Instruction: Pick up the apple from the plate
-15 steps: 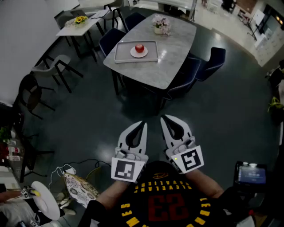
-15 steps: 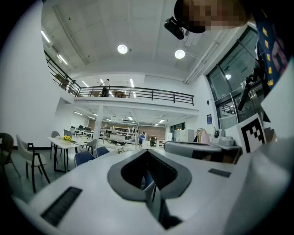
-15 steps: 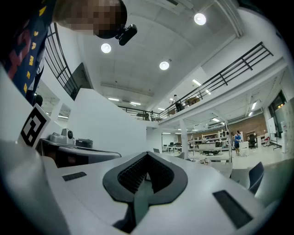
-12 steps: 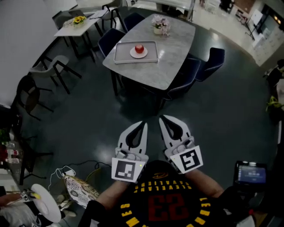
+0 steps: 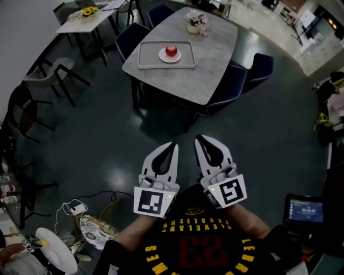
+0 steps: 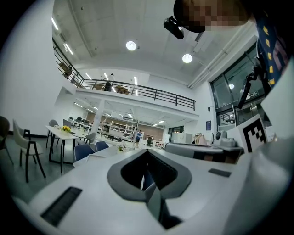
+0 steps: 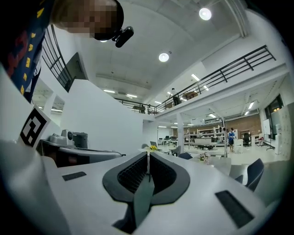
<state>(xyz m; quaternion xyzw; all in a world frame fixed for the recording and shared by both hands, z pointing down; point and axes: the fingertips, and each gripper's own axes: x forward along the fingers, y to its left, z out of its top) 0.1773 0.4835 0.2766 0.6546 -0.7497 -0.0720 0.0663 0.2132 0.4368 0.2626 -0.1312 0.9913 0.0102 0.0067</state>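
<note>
left tool [image 5: 173, 145], right tool [image 5: 198, 138] closed (empty), apple [image 5: 171, 50], grey table [image 5: 210, 65], dark floor [image 5: 97, 134]

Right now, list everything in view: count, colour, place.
apple: one, red, on the plate
plate: one, white, in the tray
tray: one, grey, on the table's left part
table: one, grey, ahead across the dark floor
flowers: one bunch, pale, at the table's far end
chairs: four, dark blue, round the table
side table: one, white, far left, bearing yellow flowers
screen: one, lit blue, low right
left gripper: one, white, shut and empty, held close to the body
right gripper: one, white, shut and empty, beside the left one
</note>
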